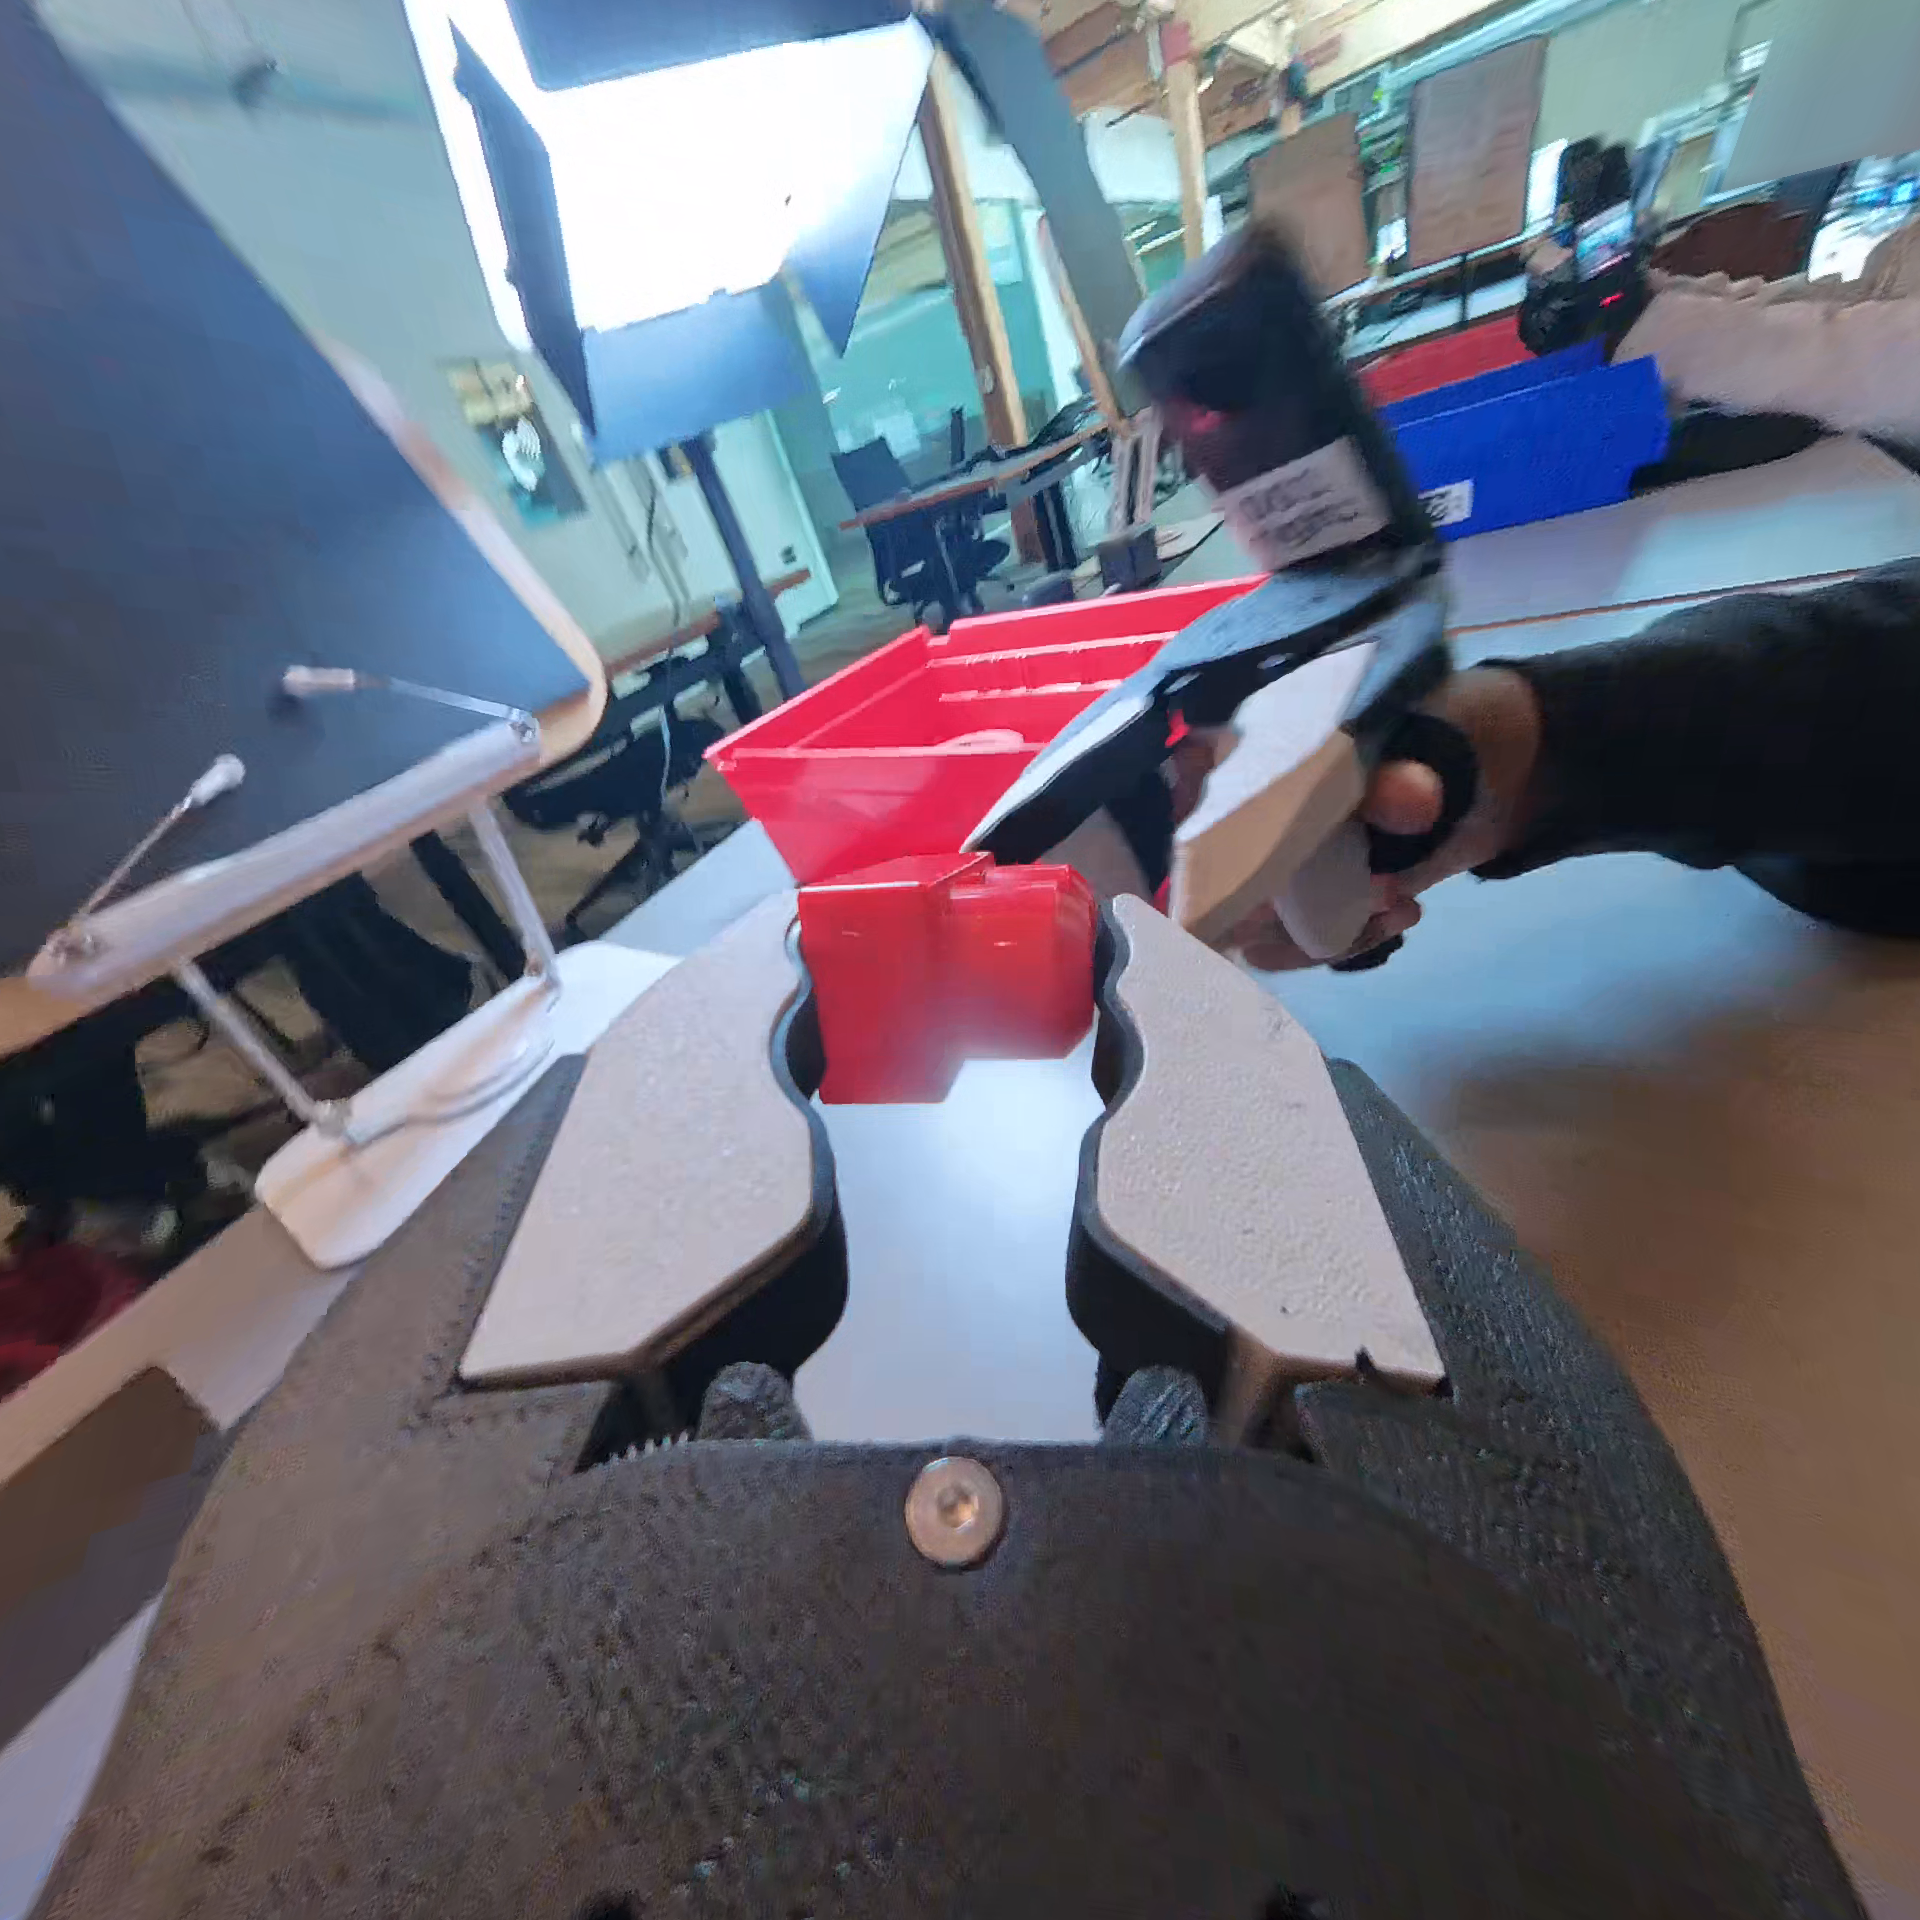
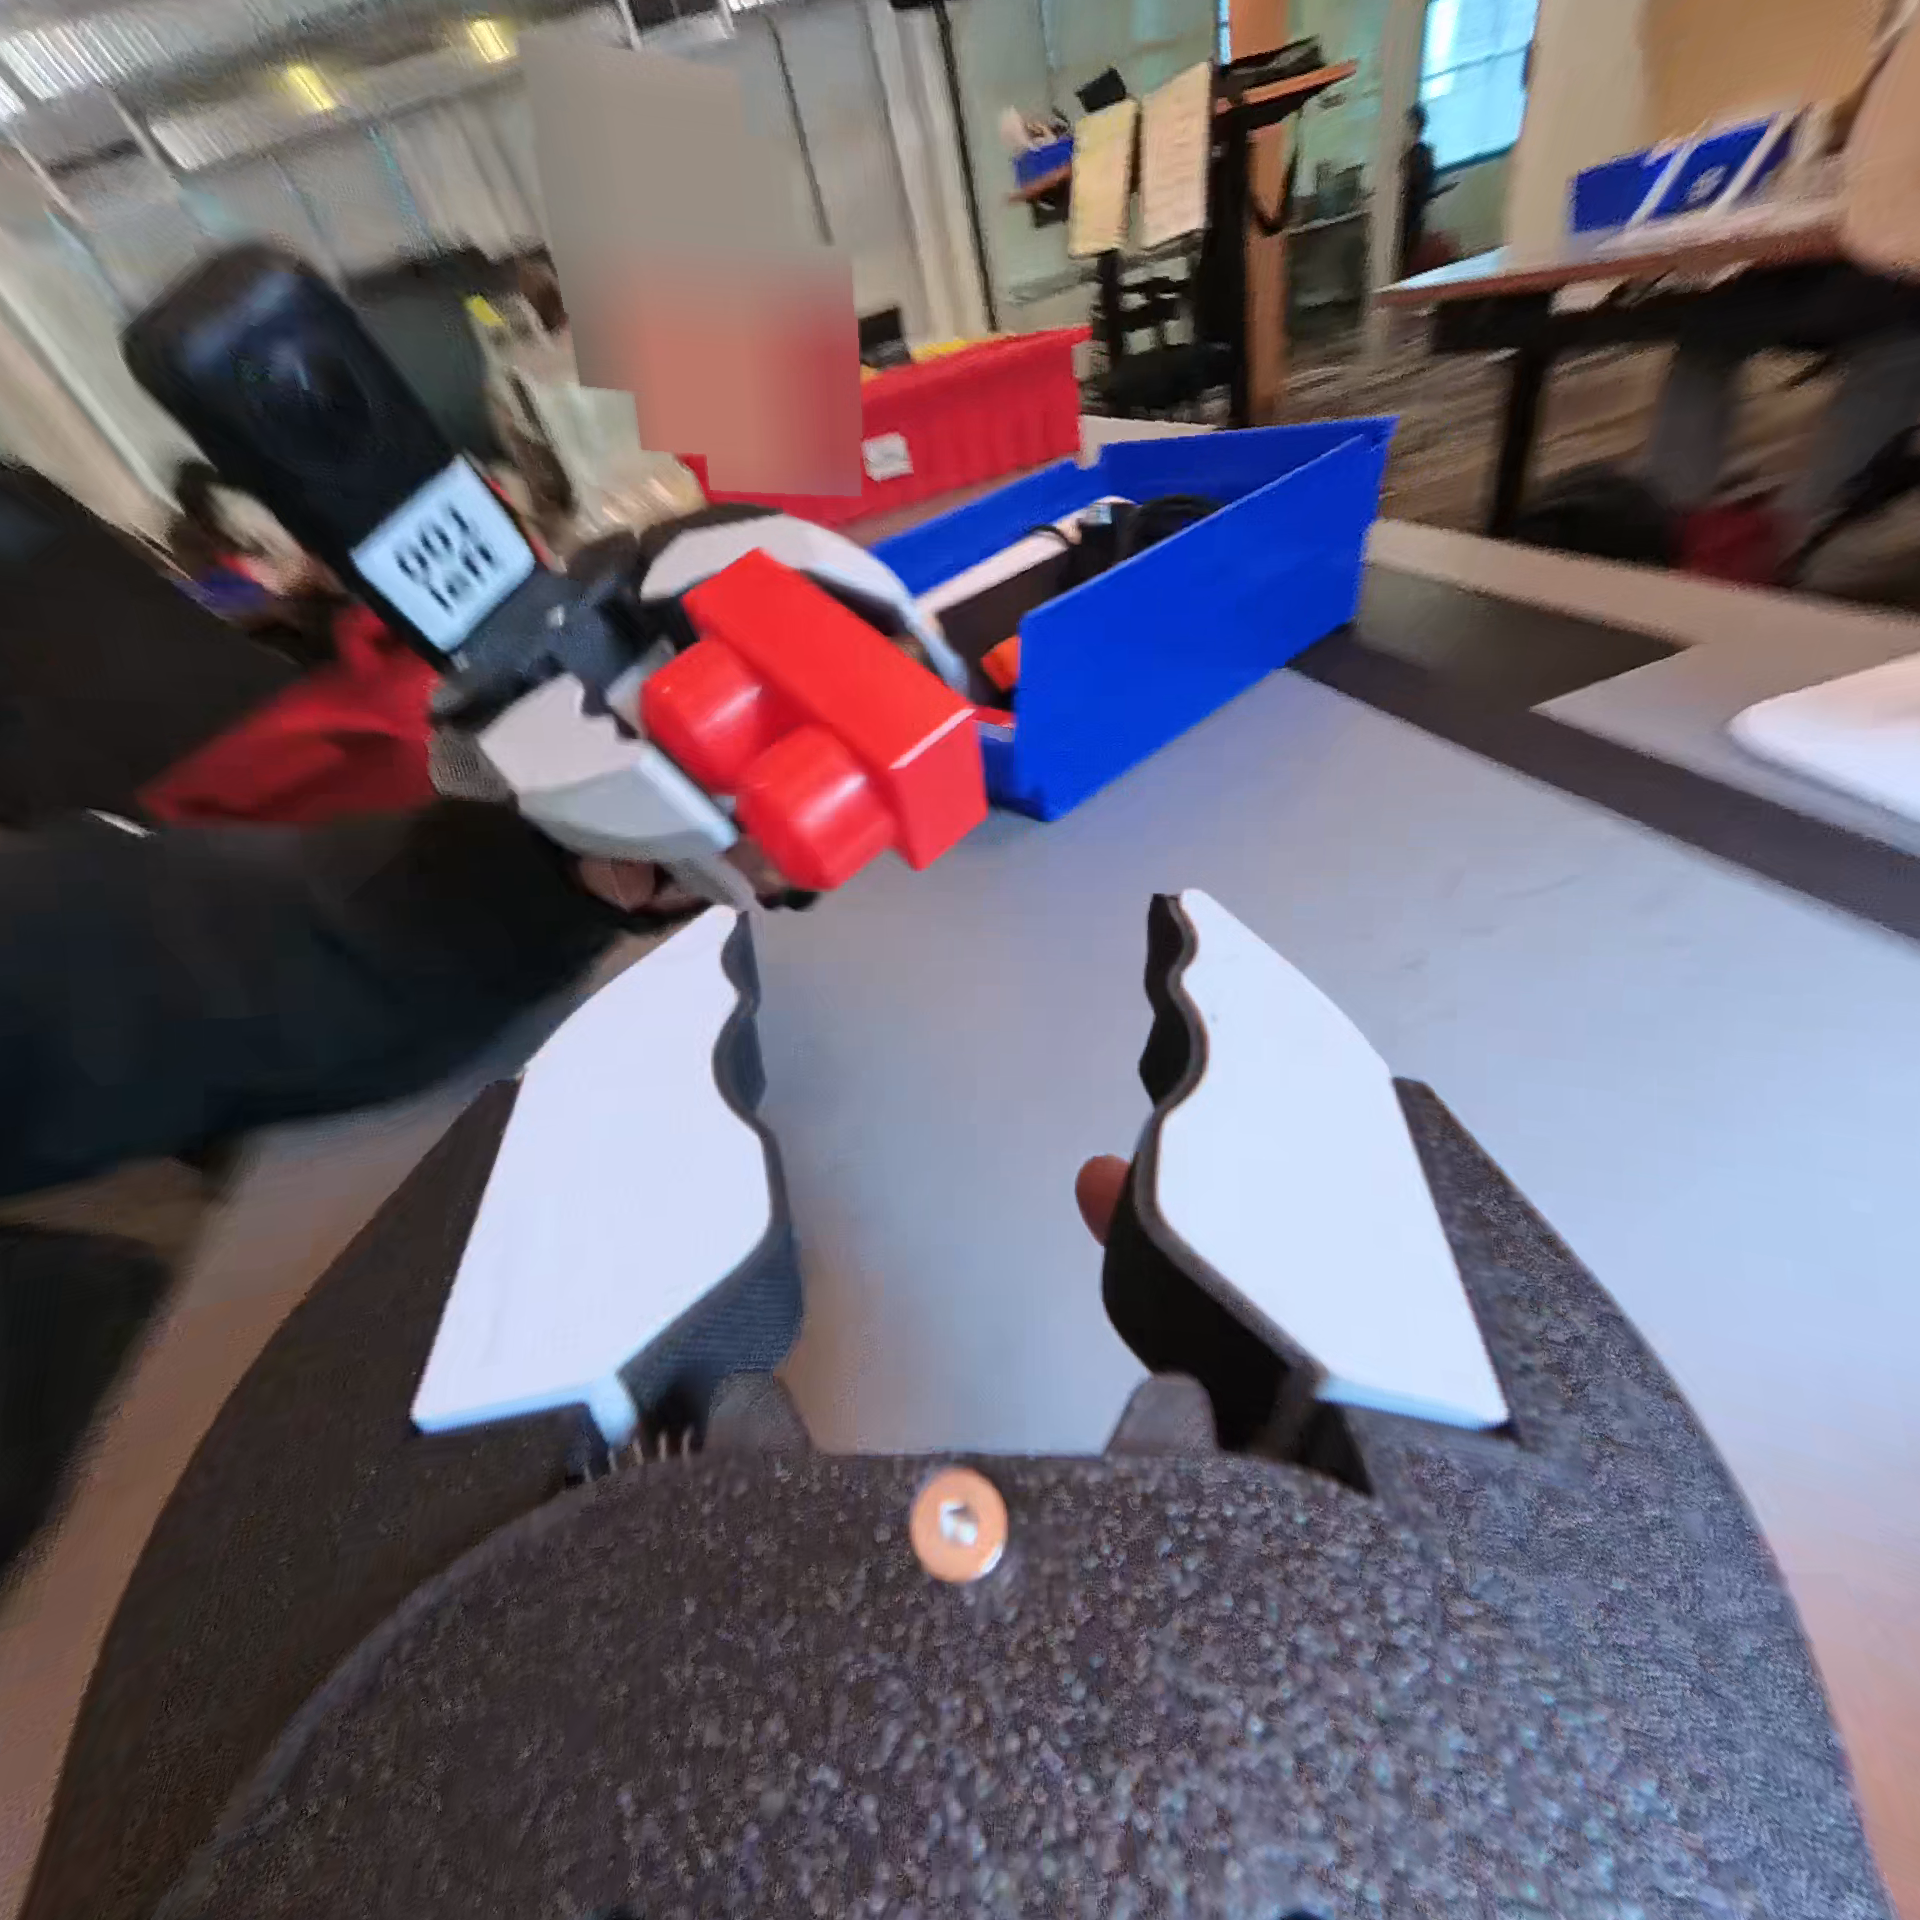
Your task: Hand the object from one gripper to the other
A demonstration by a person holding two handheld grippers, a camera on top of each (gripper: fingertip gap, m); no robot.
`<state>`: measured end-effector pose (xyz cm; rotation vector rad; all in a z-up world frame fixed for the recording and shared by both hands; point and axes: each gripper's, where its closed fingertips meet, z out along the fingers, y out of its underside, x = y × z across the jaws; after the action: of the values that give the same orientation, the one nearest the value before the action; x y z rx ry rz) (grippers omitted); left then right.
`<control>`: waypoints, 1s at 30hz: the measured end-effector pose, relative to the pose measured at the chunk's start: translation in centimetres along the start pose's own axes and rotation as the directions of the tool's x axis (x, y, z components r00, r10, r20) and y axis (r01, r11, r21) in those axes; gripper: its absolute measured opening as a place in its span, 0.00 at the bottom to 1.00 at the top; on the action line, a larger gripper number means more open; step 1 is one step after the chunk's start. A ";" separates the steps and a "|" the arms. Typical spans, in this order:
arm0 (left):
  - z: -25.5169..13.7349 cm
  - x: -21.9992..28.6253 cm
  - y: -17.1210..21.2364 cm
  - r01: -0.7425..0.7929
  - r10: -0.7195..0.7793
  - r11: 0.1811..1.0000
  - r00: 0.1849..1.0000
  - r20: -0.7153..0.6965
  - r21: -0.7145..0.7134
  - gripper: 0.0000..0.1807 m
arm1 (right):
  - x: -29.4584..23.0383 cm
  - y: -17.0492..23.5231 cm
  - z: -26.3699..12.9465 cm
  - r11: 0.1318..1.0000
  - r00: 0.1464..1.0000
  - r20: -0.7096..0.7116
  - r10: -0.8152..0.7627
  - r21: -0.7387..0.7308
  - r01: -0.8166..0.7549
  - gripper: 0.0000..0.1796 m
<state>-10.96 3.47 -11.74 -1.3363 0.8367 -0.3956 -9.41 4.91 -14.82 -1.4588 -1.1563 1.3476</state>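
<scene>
At left of centre in the right wrist view, the left gripper (image 2: 831,717) is clamping a red block (image 2: 831,717), holding it above the grey table (image 2: 1351,987). Lower centre, the right gripper (image 2: 956,914) is waiting with its jaws apart and empty. The block is glossy hard plastic with two rounded studs; the fingers (image 2: 1288,1101) are flat, pale and wavy-edged. Pinching those rounded studs could let it slip, and an early release would likely drop it beside the blue bin (image 2: 1195,623), centre right.

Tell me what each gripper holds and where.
Left gripper clamps the red block across its flat sides, studs pointing outward. Right gripper is open, empty.
</scene>
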 end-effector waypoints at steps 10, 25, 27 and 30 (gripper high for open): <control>-0.6 3.0 -2.9 0.009 0.014 0.991 0.986 -0.166 0.137 0.27 | -5.7 -3.8 -0.8 0.856 0.744 0.537 0.397 0.076 -0.511 0.36; 0.4 1.2 1.3 0.609 -0.610 0.787 0.745 -0.272 -0.096 0.35 | -1.5 -3.3 -1.2 0.880 0.869 -0.198 -0.452 0.060 0.471 0.22; 0.4 0.7 1.0 0.717 -0.706 0.691 0.642 -0.299 -0.094 0.35 | -1.0 -2.9 -1.2 0.724 0.674 -0.316 -0.668 -0.066 0.686 0.22; 0.5 0.4 0.5 0.839 -0.807 0.537 0.478 -0.347 -0.094 0.33 | -1.8 -2.6 -0.6 0.486 0.395 -0.376 -0.838 -0.185 0.854 0.22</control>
<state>-10.42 3.63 -12.33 -1.5465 0.3653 -1.4821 -9.08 3.78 -11.77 -0.7901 -1.2792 0.2740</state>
